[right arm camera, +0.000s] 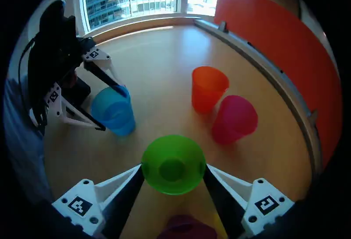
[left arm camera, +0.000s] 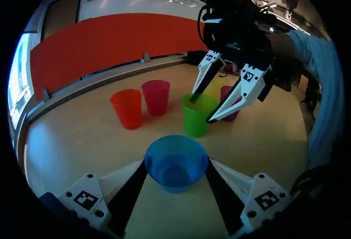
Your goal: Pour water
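A blue cup [left arm camera: 176,162] stands upright on the wooden table [left arm camera: 74,146], and my left gripper [left arm camera: 175,167] is shut on it, one finger pressing each side. Just beyond it is a green cup [left arm camera: 198,115], with my right gripper [left arm camera: 202,109] closed across its rim from above. In the right gripper view the green cup [right arm camera: 173,163] sits between my right gripper's [right arm camera: 173,169] fingers. The left gripper [right arm camera: 112,108] holds the blue cup [right arm camera: 113,110] at the left. I cannot tell whether either cup holds water.
An orange cup [left arm camera: 127,108] and a pink cup [left arm camera: 156,96] stand side by side behind the green one. A purple cup [left arm camera: 229,103] is partly hidden behind the right gripper. A red wall panel [left arm camera: 109,41] runs along the table's far edge. A sleeve [left arm camera: 318,72] reaches in from the right.
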A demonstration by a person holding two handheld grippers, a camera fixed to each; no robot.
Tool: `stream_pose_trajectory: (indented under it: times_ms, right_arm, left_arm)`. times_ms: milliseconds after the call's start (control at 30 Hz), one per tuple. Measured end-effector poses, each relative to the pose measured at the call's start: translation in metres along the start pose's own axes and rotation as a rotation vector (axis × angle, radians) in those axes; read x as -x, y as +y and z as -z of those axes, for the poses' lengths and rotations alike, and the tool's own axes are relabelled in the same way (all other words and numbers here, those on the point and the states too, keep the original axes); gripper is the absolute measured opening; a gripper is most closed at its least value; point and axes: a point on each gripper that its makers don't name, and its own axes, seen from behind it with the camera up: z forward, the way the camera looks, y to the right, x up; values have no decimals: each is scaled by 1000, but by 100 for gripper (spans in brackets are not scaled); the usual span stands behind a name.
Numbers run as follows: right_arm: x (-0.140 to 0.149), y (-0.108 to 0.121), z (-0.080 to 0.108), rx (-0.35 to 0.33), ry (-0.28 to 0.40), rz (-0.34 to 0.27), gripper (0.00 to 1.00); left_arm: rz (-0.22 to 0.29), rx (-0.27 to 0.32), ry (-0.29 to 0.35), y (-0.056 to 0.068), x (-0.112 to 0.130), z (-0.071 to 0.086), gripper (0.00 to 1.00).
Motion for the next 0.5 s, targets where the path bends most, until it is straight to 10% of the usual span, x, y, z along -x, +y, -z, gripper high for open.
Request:
stream_pose_trajectory:
  times_ms: [500]
  right_arm:
    - [-4,0,8,4,31,-11,92]
  left_arm:
    - [6,-2,-2,0,-1,2,87]
